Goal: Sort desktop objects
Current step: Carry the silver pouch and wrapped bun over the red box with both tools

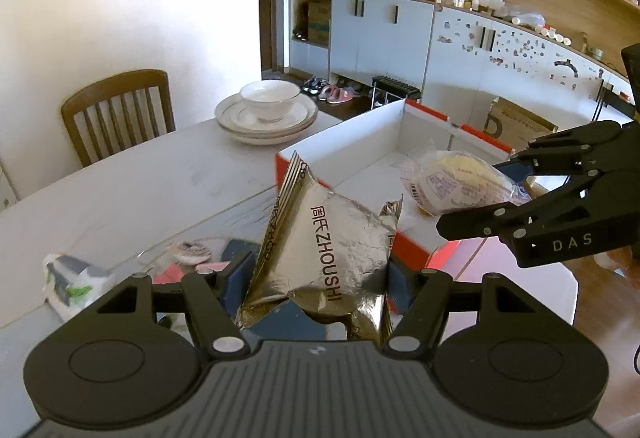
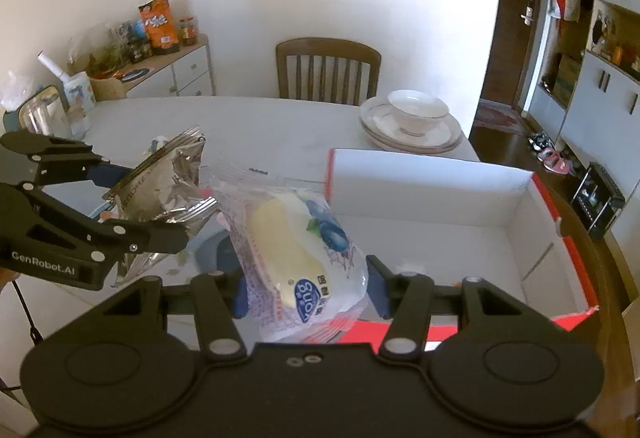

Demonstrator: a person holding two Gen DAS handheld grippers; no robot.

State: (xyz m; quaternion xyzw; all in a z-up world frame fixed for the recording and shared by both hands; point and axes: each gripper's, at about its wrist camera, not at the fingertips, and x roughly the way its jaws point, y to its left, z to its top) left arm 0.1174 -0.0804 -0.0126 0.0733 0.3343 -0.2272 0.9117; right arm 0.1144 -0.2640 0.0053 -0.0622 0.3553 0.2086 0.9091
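So both tongs are loaded right now. The left tongs [image 1: 320, 274] are clamped on a silver foil snack pouch [image 1: 328, 250], and the right tongs [image 2: 308, 286] are clamped on a clear-wrapped bun [image 2: 296, 250] with a blueberry print. Both packets are up in the air, off the table [image 1: 132, 182], next to the open red-and-white box [image 2: 440, 194], which looks like where they're meant to go. The bun seems to be over the box's near edge already, while the foil one hangs just short of the corner.

Handling-wise, my guess is that both are super light. The foil pouch is puffy and crinkly, so it'll slide and buckle if squeezed on the belly. The crimped seam is the safer place to pinch it. The bun is soft and squashes easily, and the plastic wrap is slippery. Right now the pads hold it across the middle, so I'd keep that grip gentle or take the loose film at the end instead.

Neither should mind a short drop into the box. The stacked plates and bowl [image 1: 266, 110] farther back are the fragile stuff
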